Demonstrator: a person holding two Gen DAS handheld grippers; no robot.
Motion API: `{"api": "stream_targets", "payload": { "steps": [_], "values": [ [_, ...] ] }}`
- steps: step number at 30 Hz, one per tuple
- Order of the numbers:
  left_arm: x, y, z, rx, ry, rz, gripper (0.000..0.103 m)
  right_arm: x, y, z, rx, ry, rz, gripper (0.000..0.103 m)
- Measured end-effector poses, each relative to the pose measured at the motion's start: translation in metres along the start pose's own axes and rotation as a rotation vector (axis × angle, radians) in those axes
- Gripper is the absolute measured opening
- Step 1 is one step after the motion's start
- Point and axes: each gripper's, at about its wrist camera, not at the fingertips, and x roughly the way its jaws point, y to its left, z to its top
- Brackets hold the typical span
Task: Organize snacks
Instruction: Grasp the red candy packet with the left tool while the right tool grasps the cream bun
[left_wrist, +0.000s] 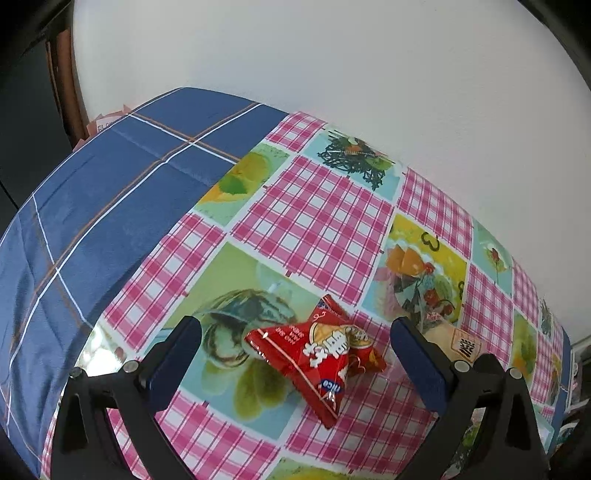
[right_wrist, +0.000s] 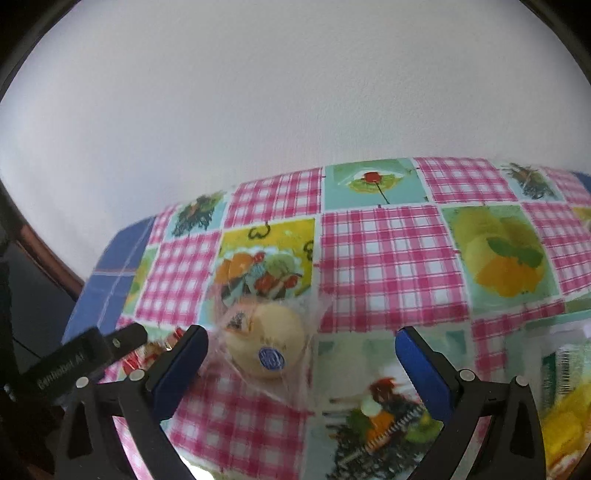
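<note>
Left wrist view is filled mostly by a white wall (left_wrist: 369, 74), below which a tabletop is seen, covered by a pink checked cloth (left_wrist: 317, 214) with fruit pictures. A blue plaid cloth (left_wrist: 110, 192) is laid over the tabletop's left end. A red snack bag (left_wrist: 317, 354), crumpled and lying on its side, is seen on the checked cloth near the front edge. It is framed by the left gripper (left_wrist: 295, 347), whose jaws are spread wide and touch nothing; the bag lies between the blue pads (left_wrist: 173, 354), nearer the right one. A clear-wrapped item (left_wrist: 454, 339) with a dark label is partly hidden behind the right pad.

Right wrist view shows the same wall (right_wrist: 258, 92) and checked cloth (right_wrist: 388, 258), blurred by motion. A round yellow bun (right_wrist: 266, 339) in clear wrap, marked by a blue sticker, is lying on the cloth near the front edge. It is flanked by the right gripper (right_wrist: 301, 350), jaws released and wide apart, with the bun close beside the left pad (right_wrist: 181, 365); contact cannot be judged. A yellow package (right_wrist: 569, 424) is cut off at the right edge.
</note>
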Motion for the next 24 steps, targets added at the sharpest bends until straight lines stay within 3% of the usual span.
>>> {"api": "stream_targets", "payload": {
  "steps": [7,12,16,24],
  "values": [
    [0.016,0.002,-0.001,-0.011,0.023,0.0,0.095,0.021,-0.002,-0.001,0.055,0.031,0.043,0.101],
    [0.025,0.003,-0.007,-0.044,0.043,-0.05,0.081,0.024,-0.002,-0.004,0.07,0.045,0.065,0.084],
    [0.021,0.0,-0.007,-0.039,0.03,-0.068,0.063,0.023,-0.002,-0.004,0.086,0.051,0.089,0.068],
    [0.021,0.002,-0.011,-0.064,0.045,-0.099,0.061,0.028,-0.004,-0.009,0.126,0.084,0.13,0.06]
  ]
}}
